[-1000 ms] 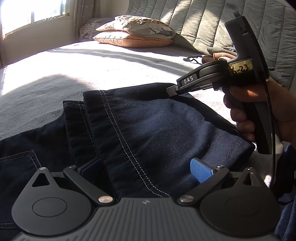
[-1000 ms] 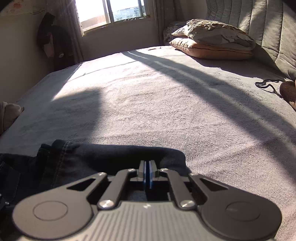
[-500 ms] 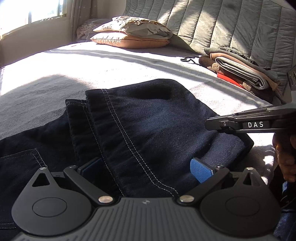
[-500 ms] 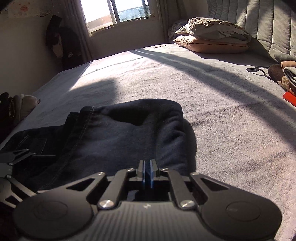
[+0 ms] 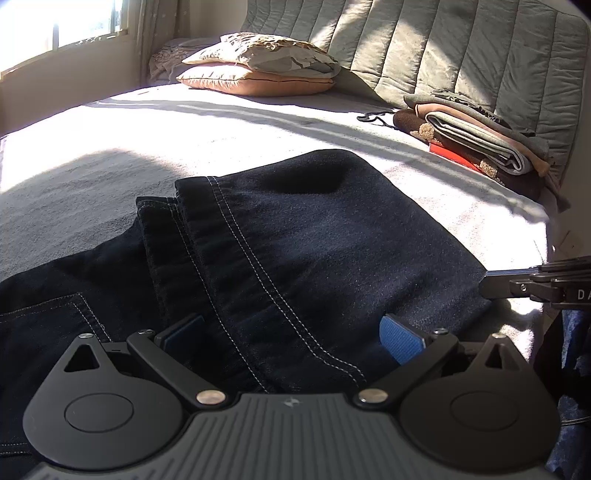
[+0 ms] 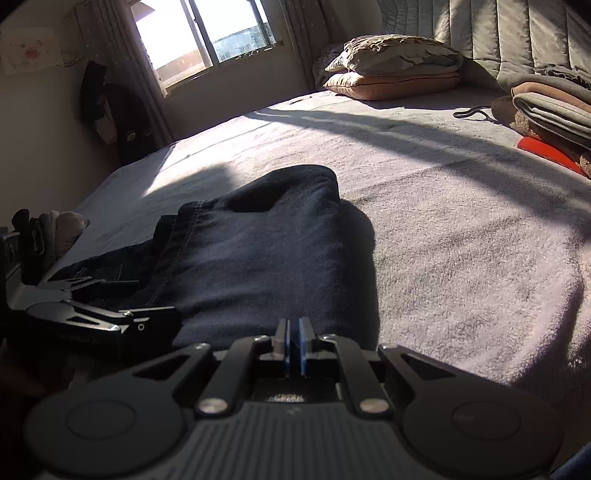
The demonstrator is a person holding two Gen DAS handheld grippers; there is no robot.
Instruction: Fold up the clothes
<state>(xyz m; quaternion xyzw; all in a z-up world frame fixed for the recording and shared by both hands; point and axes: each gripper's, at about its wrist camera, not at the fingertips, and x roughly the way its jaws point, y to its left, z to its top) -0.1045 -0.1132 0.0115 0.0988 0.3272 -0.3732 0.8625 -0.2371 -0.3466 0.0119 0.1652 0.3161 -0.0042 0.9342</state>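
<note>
Only readable writing: white letters "DA", cut off by the frame edge, on the side of the right gripper (image 5: 535,286) where it pokes in at the right edge of the left wrist view. A paper with faint red marks hangs on the wall at upper left of the right wrist view, not legible. Left gripper (image 5: 291,332) stands wide open, blue pads (image 5: 400,341) far apart with the folded dark jeans (image 5: 314,251) lying between them, white stitched seam running down the middle of the gap; whether the pads touch the cloth, cannot tell. In its own view the right gripper (image 6: 292,341) is closed, blue pads nearly together with a thin slit, sitting at the near edge of the jeans (image 6: 266,258); whether denim is pinched between them, cannot tell. The left gripper (image 6: 110,321) shows at lower left of that view, low over the denim. Jeans lie folded on the grey bed (image 6: 461,229), centre to lower left of both views. Stack of folded clothes (image 5: 480,147) at right by the quilted headboard (image 5: 461,55), two pillows (image 5: 258,70) at top centre, window (image 6: 210,33) upper left.
</note>
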